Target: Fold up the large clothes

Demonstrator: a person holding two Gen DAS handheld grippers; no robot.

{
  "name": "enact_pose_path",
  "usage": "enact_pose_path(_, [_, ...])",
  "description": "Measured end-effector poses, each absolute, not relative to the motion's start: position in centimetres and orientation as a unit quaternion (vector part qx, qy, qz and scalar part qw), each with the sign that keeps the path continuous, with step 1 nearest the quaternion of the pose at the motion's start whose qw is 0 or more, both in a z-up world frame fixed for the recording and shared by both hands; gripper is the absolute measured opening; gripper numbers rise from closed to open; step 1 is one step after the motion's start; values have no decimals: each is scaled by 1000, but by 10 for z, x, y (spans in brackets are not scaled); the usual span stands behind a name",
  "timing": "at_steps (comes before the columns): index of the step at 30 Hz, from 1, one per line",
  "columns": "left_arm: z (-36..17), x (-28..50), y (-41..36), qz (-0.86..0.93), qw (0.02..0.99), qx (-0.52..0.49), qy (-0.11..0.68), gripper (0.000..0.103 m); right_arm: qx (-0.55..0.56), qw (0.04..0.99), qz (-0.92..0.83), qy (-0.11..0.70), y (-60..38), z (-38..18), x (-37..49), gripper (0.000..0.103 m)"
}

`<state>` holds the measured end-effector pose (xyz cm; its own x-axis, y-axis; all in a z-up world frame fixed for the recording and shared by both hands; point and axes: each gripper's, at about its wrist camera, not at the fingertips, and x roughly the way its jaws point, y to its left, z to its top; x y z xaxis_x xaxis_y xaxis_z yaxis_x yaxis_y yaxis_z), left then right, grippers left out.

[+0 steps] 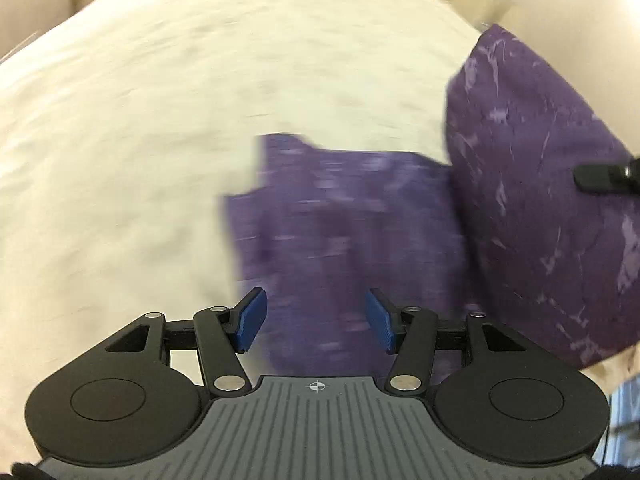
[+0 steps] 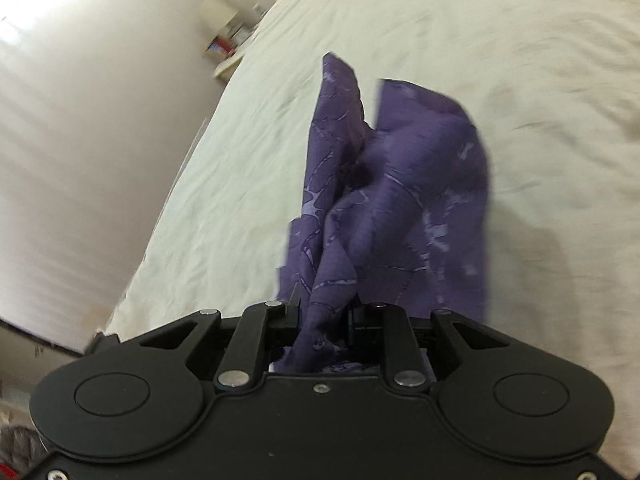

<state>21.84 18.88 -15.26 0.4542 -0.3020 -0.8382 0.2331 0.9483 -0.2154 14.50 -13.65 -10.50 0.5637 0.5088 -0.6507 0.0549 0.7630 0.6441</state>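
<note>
The purple patterned cloth garment (image 2: pixel 384 184) lies partly on the cream-coloured bedsheet (image 2: pixel 248 184) that covers a wide bed, and partly hangs in the air, gathered into folds that rise toward the right gripper (image 2: pixel 326 318). In the left wrist view one part of the garment (image 1: pixel 344 216) rests flat on the sheet (image 1: pixel 140 140), while another part is lifted at the right side of the picture, where a black finger of the right gripper (image 1: pixel 600 178) reaches in against the raised cloth.

The sheet is creased and pale, and it fills most of both views. Beyond the bed's edge stand a plain light wall (image 2: pixel 80 100) and a small light-coloured shelf unit (image 2: pixel 228 40) with blurred items on it.

The right gripper is clenched on a bunch of the purple fabric, which passes between its black jaws and down behind them. The left gripper (image 1: pixel 316 318) stands about half open, its blue pads (image 1: pixel 252 318) apart, above the flat part of the garment and holding nothing.
</note>
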Motion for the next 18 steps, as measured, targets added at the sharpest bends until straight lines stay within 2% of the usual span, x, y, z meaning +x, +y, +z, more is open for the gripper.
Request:
enact_pose_path(10, [-170,203,265,-86,842,-67,528,53,275,804,148,506,-37,-165,197,29])
enact_pose_path(13, [-170,201,274,-77,841,-77,530,53,261,801,140,521,-21,-178,206,34])
enact_pose_path(16, [-174,207,278,-76,840,-87,530,53,239,802,143,528,-1,-184,208,50])
enact_pose_path(18, [-171,206,279,-79,840,-89,529,53,237,802,161,524,14,-186,209,69])
